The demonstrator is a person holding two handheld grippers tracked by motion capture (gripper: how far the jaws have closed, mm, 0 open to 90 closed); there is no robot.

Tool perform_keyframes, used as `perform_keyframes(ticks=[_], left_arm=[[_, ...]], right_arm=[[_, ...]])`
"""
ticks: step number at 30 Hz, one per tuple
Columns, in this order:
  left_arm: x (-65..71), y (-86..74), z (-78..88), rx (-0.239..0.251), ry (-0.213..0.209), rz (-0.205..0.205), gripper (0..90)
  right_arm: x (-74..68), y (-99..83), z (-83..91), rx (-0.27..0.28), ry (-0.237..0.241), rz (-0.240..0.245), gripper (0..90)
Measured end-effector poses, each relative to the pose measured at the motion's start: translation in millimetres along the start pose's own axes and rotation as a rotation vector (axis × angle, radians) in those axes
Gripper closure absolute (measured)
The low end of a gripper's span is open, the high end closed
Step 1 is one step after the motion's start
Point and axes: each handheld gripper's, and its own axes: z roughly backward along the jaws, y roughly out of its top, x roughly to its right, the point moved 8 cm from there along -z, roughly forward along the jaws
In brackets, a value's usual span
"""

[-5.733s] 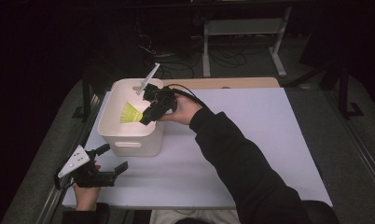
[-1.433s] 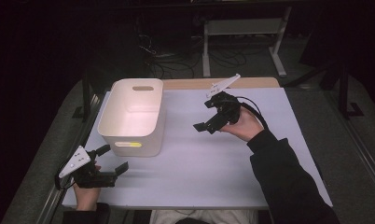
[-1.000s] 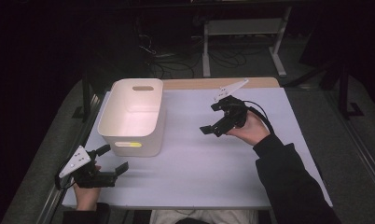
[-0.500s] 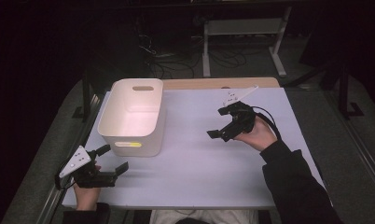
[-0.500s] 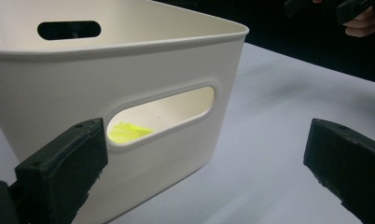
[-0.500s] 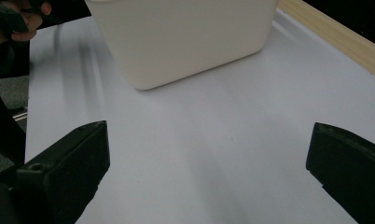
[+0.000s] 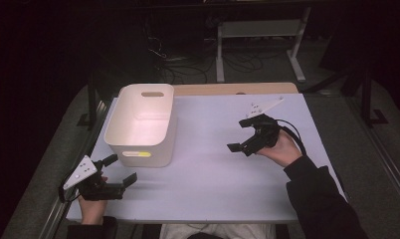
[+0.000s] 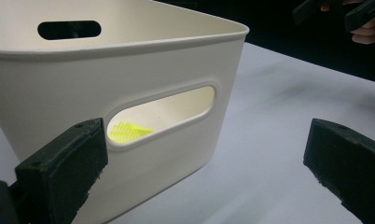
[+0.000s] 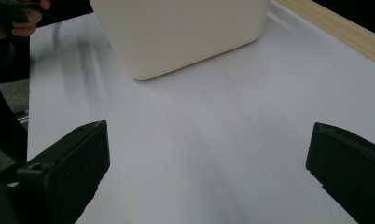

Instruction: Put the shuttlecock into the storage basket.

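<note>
Left gripper view: the left gripper (image 8: 204,172) is seen with its two black jaws spread wide and nothing held between them; bare white table (image 8: 279,154) lies in the gap. Just beyond the jaws the near wall of a cream plastic bin (image 8: 129,79) is faced, and through the slot handle in that wall a bright yellow item (image 8: 127,131) is seen lying inside on the bin's floor. What the yellow item is cannot be told from the small part visible. At the top right corner of this view the other hand and its gripper are glimpsed far off.

In the right gripper view the right gripper (image 9: 206,172) is likewise held wide open and empty, its jaws raised over the bare white surface, well apart from the bin (image 9: 185,32), whose side wall is seen farther up the frame.

From the high view, the left gripper (image 7: 119,169) is placed at the table's near left corner, just beside the bin's near end, gripped by the person's hand at the table edge. The right gripper (image 7: 243,135) is held in the person's right hand over the right half of the table, its jaws pointed left toward the bin (image 7: 138,127), with open tabletop between them. The bin stands upright on the left part of the white table (image 7: 208,169), its long side running away from the person. A strip of yellow is seen through its near handle slot.
</note>
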Motion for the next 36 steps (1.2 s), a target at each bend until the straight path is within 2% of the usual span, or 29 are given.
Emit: perform_keyframes(ticks=[25, 36], left_arm=[[0.0, 0.0, -0.1, 0.000, 0.000, 0.000, 0.0], [0.2, -0.3, -0.2, -0.003, -0.001, -0.001, 0.0]], right_arm=[[3.6, -44.1, 18.5, 0.017, -0.024, -0.064, 0.0], [2.7, -59.5, 26.9, 0.037, -0.049, -0.071, 0.0]])
